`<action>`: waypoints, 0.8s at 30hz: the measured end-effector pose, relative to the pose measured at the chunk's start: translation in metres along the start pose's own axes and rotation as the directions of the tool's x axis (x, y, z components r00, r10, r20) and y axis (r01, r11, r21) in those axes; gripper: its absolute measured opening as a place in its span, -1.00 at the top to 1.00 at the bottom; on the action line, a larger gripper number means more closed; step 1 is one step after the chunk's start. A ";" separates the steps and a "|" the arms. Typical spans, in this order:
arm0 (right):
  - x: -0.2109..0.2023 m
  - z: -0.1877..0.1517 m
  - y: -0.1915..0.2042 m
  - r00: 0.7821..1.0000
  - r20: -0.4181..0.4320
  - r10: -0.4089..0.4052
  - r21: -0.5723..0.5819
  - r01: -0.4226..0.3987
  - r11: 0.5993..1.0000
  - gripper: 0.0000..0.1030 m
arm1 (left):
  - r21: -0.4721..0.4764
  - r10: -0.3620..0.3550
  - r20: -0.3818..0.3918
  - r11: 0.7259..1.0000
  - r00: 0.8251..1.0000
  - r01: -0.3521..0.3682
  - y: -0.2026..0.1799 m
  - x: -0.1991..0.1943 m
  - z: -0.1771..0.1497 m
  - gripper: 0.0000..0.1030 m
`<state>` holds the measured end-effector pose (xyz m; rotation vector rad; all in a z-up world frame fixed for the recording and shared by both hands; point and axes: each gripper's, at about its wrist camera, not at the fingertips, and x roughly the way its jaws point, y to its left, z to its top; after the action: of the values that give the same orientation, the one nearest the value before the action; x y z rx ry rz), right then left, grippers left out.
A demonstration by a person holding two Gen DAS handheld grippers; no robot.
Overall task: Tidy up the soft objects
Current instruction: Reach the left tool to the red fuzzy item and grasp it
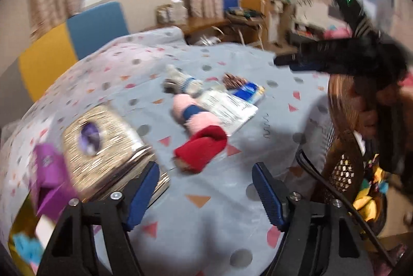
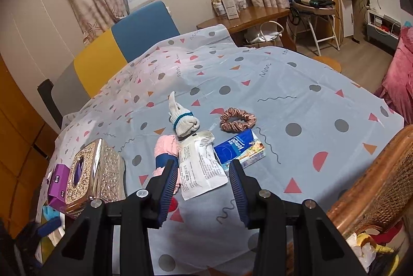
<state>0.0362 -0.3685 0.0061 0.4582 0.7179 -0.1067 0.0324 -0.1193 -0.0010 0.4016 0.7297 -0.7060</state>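
Both claws gape, ribbed blue pads (image 2: pixel 166 188) above fuzzy pink sock (image 2: pixel 166 147).

The left wrist view was smeared with motion blur: the tissue box (image 1: pixel 103 144), the purple box (image 1: pixel 50 170) and the scrunchie (image 1: pixel 233 80) had no sharp edges, and print on the white packet (image 1: pixel 228 108) could not be read. The right gripper (image 1: pixel 304 60) showed only as a dark streak, so its jaws could not be judged. In the right wrist view a finger (image 2: pixel 167 188) hid the lower end of the pink sock (image 2: pixel 165 147), leaving only a sliver of red. The wicker chair (image 2: pixel 374 185) was cut off by the frame edge.
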 end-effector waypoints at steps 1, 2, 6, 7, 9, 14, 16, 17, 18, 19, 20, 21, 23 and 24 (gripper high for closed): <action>-0.002 0.000 -0.002 1.000 0.002 0.001 0.001 -0.001 1.000 0.19 | 0.026 -0.007 -0.014 1.000 1.000 0.008 -0.006 0.010 0.005 -0.34; -0.003 0.000 -0.003 1.000 0.004 0.003 0.002 -0.003 1.000 0.19 | 0.044 -0.010 -0.025 0.999 1.000 0.011 -0.011 0.019 0.009 -0.31; -0.007 0.001 -0.008 1.000 0.011 0.011 0.006 -0.011 1.000 0.19 | 0.104 0.012 -0.083 0.995 0.996 -0.003 -0.022 0.060 0.020 -0.30; -0.008 0.001 -0.010 1.000 0.011 0.017 0.011 -0.017 1.000 0.19 | 0.116 0.021 -0.097 0.993 0.995 -0.009 -0.023 0.069 0.021 -0.30; -0.007 0.001 -0.012 1.000 0.009 0.019 0.011 -0.019 1.000 0.18 | 0.130 0.043 -0.127 0.991 0.991 -0.027 -0.022 0.088 0.025 -0.30; -0.005 0.000 -0.018 1.000 0.001 0.019 0.020 -0.019 1.000 0.16 | 0.173 0.079 -0.183 0.984 0.980 -0.047 -0.024 0.127 0.028 -0.30; -0.004 0.000 -0.022 1.000 -0.005 0.023 0.031 -0.023 0.999 0.16 | 0.174 0.087 -0.203 0.983 0.975 -0.051 -0.023 0.139 0.028 -0.28; -0.003 0.000 -0.023 1.000 -0.006 0.020 0.033 -0.020 0.999 0.16 | 0.163 0.085 -0.217 0.985 0.972 -0.049 -0.020 0.146 0.027 -0.08; -0.003 0.000 -0.025 1.000 -0.007 0.017 0.035 -0.017 0.999 0.16 | 0.157 0.087 -0.223 0.986 0.971 -0.052 -0.019 0.150 0.026 0.10; -0.002 0.000 -0.026 1.000 -0.009 0.016 0.036 -0.015 0.999 0.16 | 0.137 0.069 -0.216 0.990 0.974 -0.040 -0.017 0.152 0.026 0.15; -0.002 0.000 -0.027 1.000 -0.010 0.015 0.038 -0.015 0.999 0.16 | 0.119 0.049 -0.210 0.993 0.976 -0.024 -0.016 0.151 0.025 0.31; -0.001 0.000 -0.028 1.000 -0.012 0.013 0.040 -0.012 0.999 0.16 | 0.110 0.041 -0.204 0.994 0.978 -0.019 -0.016 0.150 0.025 0.43; 0.001 0.001 -0.031 1.000 -0.019 0.010 0.049 -0.009 0.999 0.16 | 0.090 0.023 -0.182 0.996 0.983 -0.007 -0.015 0.141 0.022 0.56; 0.002 0.002 -0.033 1.000 -0.022 0.014 0.055 -0.013 0.998 0.16 | 0.069 0.006 -0.178 0.998 0.984 0.006 -0.014 0.137 0.020 0.58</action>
<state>0.0306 -0.3984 -0.0057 0.5173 0.7351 -0.1091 0.1052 -0.2008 -0.0871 0.5331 0.8758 -0.7025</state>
